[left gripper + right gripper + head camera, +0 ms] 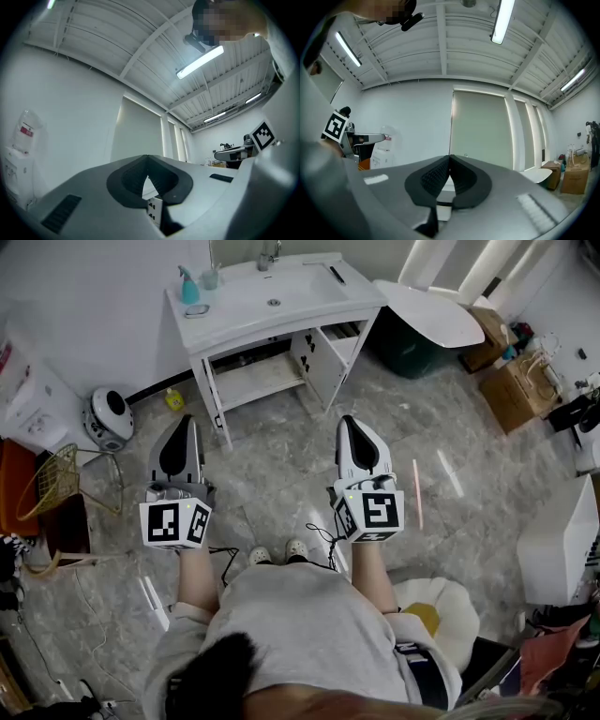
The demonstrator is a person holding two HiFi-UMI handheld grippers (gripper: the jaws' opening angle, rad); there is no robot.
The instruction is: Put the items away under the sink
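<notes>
I stand a few steps back from the white sink cabinet (208, 362), whose doors (317, 360) hang open on a bare lower shelf (258, 378). A blue soap bottle (188, 285), a cup (210, 277), a small dish (197, 310) and a dark flat item (337, 275) rest on the sink top. A yellow bottle (173, 399) stands on the floor beside the cabinet's left leg. My left gripper (190, 419) and right gripper (348, 419) are held level in front of me, both shut and holding nothing. Both gripper views look up at wall and ceiling past the left gripper (148, 160) and right gripper (449, 157).
A round white appliance (110, 416), a wire basket (54, 480) and a water dispenser (26, 395) stand at the left. A white oval lid (433, 312) and cardboard boxes (517, 390) lie at the right. A cream stool (441, 610) is close behind me.
</notes>
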